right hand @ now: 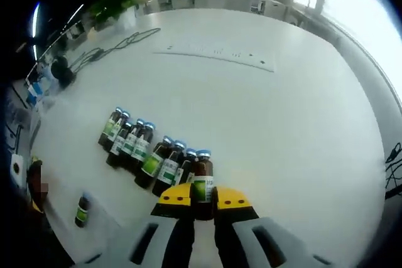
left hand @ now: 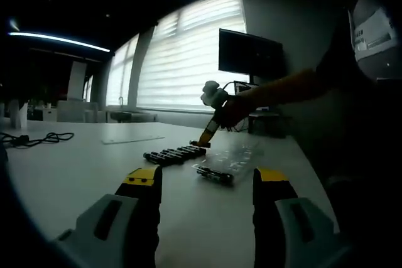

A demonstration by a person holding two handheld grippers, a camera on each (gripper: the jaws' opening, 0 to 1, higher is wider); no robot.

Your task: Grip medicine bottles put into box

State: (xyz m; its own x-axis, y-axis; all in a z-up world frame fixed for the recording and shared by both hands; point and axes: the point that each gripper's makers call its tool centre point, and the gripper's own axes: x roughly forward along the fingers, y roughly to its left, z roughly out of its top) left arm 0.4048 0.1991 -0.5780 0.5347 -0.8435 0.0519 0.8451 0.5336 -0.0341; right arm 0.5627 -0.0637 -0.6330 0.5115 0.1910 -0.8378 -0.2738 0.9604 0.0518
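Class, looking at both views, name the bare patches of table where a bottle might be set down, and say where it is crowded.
Bare table lies between the row of bottles and the clear strip, and beyond toward the window side. It is crowded at the row, where the right claw is shut on the end bottle, and near the clear tray.

Right gripper (right hand: 202,200) pinches the end bottle (right hand: 201,183) of a row (right hand: 151,150) — white table (right hand: 264,117).

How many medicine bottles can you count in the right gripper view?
10: eight lie in a row on the white table, one bottle sits between the right gripper jaws, one lone bottle lies lower left. More may be hidden.
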